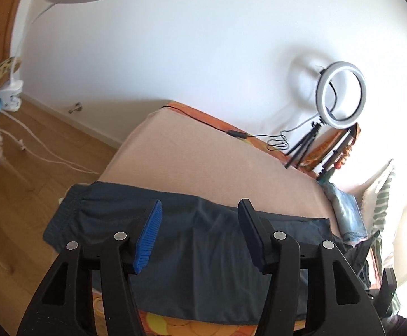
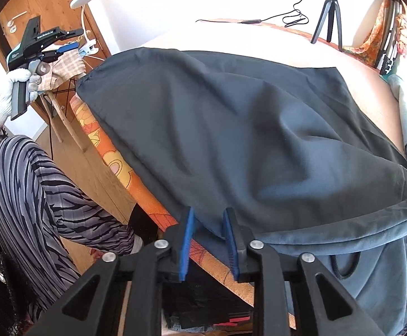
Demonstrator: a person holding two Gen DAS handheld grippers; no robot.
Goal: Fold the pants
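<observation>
Dark navy pants [image 2: 231, 126] lie spread and folded on the bed, their elastic waistband [image 1: 63, 210] at the left end in the left wrist view. My right gripper [image 2: 208, 212] points down at the near corner of the pants. Its blue pads stand a little apart, with the fabric's edge in the gap and no visible pinch. My left gripper [image 1: 200, 204] hovers above the pants [image 1: 189, 238], jaws wide open, nothing between them. The right wrist view also shows the left gripper [image 2: 66, 42] held up at the far left by a gloved hand [image 2: 10, 84], clear of the cloth.
The bed has a pink sheet [image 1: 203, 154] over an orange patterned cover [image 2: 114, 154]. A ring light on a tripod [image 1: 340, 95] and its cable [image 1: 237, 134] sit at the far edge. Grey-blue clothes [image 2: 371, 252] lie at the right. A person's striped leg [image 2: 35, 196] stands beside the bed.
</observation>
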